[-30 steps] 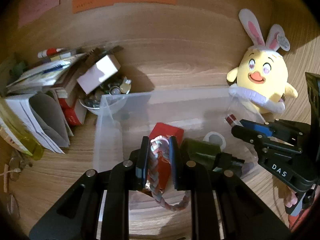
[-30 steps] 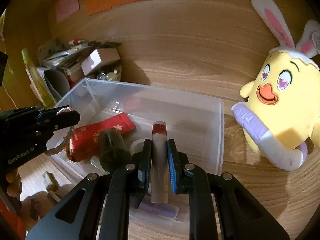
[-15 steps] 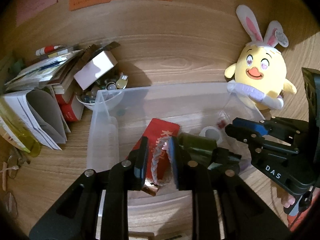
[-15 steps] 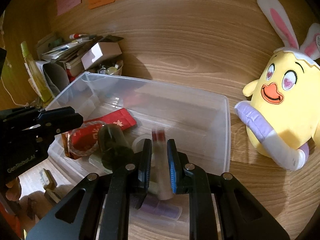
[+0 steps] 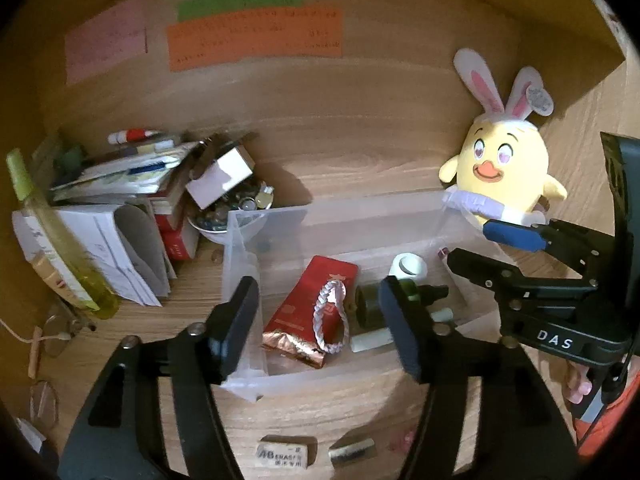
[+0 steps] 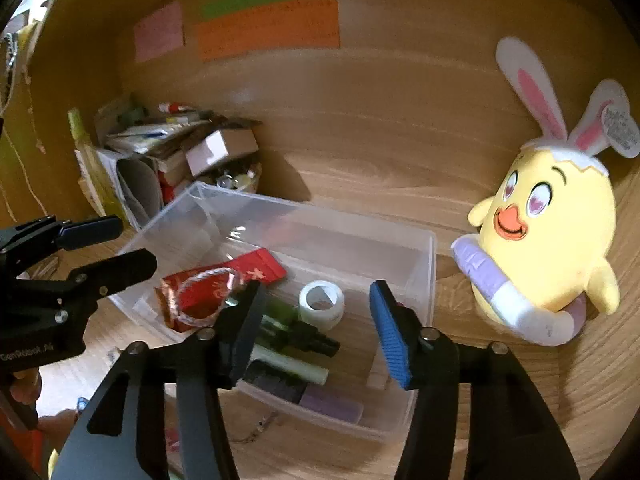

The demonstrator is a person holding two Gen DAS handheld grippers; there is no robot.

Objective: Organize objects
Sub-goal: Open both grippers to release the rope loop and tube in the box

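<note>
Two wrist views over a clear plastic storage bin [image 5: 276, 216] on my wooden worktop [image 5: 352, 408]. My left claw [image 5: 320, 324] is opening above the bin's near left part; nothing is between its jaws. The pink-and-white braided cord loop [image 5: 332, 320] lies free below it, draped across the red foil packet [image 5: 316, 304] on the bin floor. My right claw [image 6: 316, 332] is likewise opening and empty, over the near right part of the bin. Below it lie a pale cream tube [image 6: 292, 364], a dark green bottle with a black cap [image 6: 296, 332], a white tape roll [image 6: 322, 300] and a purple block [image 6: 332, 404], all inside the walls.

Step in hand, as I judge it: release and withdrawal. To do it well I let both sets of jaws spread fully before lifting, so no pad drags the cord or nudges the tube, and I rise straight up to clear the bin's rim.

Remaining work appears to lie on the near worktop: a printed white eraser [image 5: 284, 454] and a small dark stub [image 5: 352, 450] beside it, both outside the bin. The yellow plush chick with rabbit ears [image 6: 548, 240] sits just beyond the bin's right wall; the paper clutter [image 5: 120, 208] crowds the far left.
</note>
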